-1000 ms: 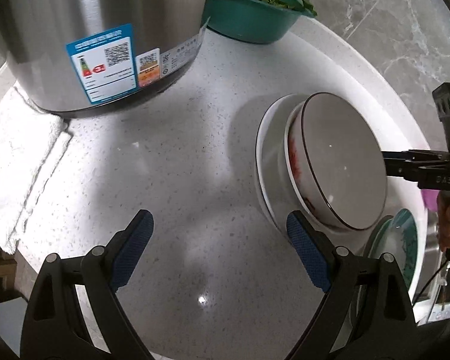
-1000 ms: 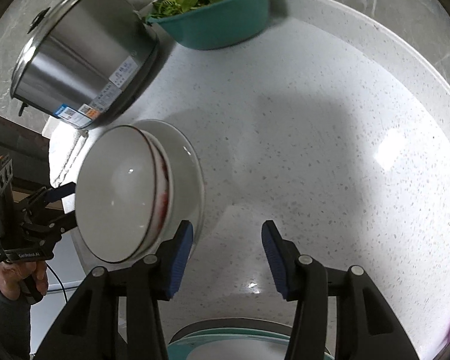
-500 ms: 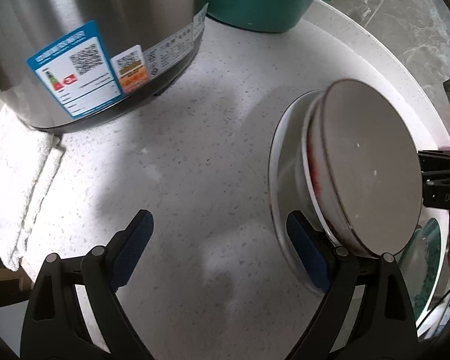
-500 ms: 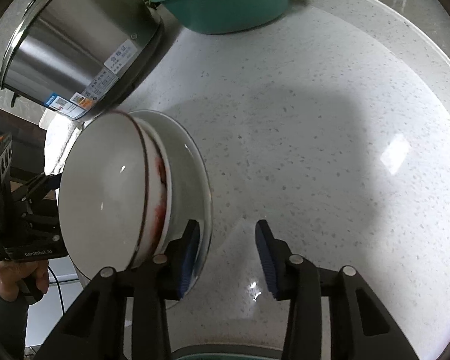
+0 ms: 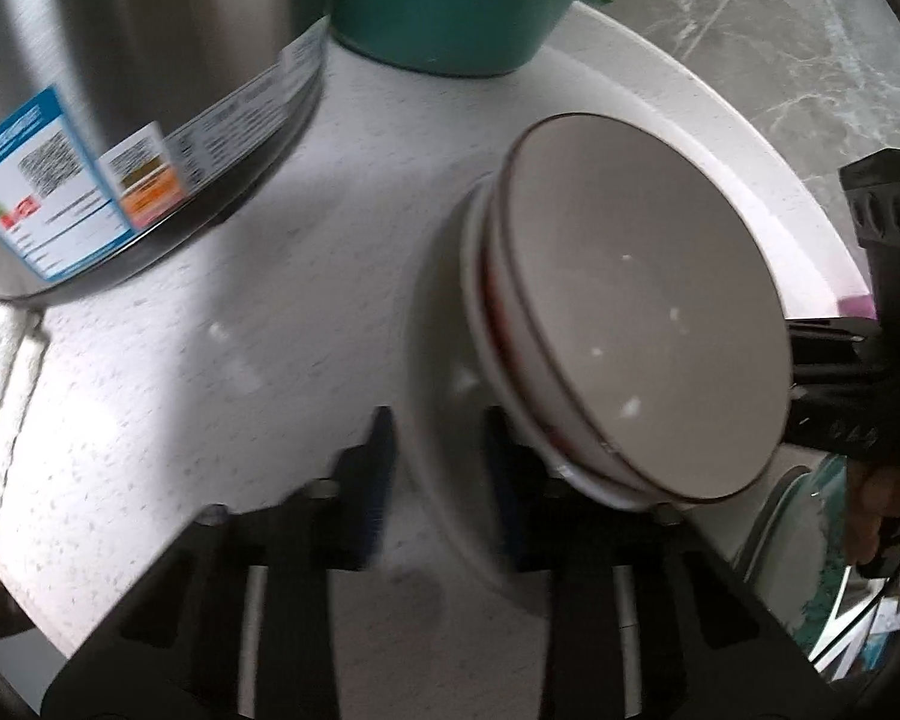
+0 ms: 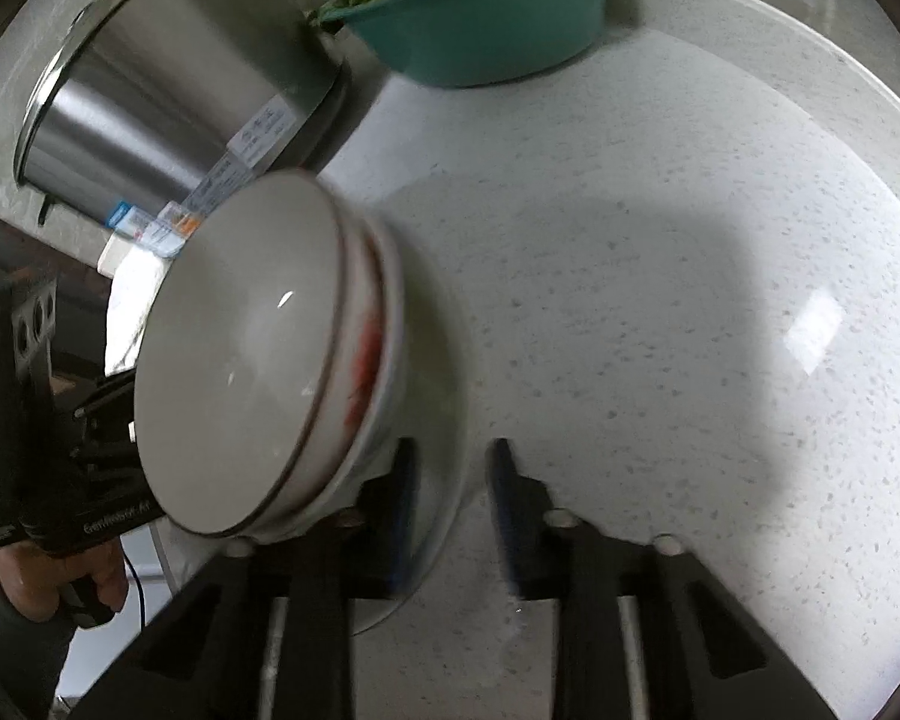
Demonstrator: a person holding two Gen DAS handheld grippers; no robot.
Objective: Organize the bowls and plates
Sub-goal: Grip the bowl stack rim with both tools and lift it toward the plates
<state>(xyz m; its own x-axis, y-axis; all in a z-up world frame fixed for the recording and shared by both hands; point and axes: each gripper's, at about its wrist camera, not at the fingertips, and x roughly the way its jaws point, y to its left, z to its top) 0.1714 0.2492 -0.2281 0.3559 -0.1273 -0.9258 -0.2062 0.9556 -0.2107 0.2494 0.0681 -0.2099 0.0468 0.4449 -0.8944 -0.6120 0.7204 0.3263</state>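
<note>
Both hand-held grippers straddling plate rim

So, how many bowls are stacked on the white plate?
2: the upper bowl sits nested inside the lower bowl, which rests on the white plate. More may be hidden inside the stack.

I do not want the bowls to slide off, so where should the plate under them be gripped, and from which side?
Grip the plate by its thin outer rim, from two opposite sides at once. The bowls cover its middle, so only the rim is free. The left gripper and right gripper straddle opposite edges, which should keep it level.
</note>
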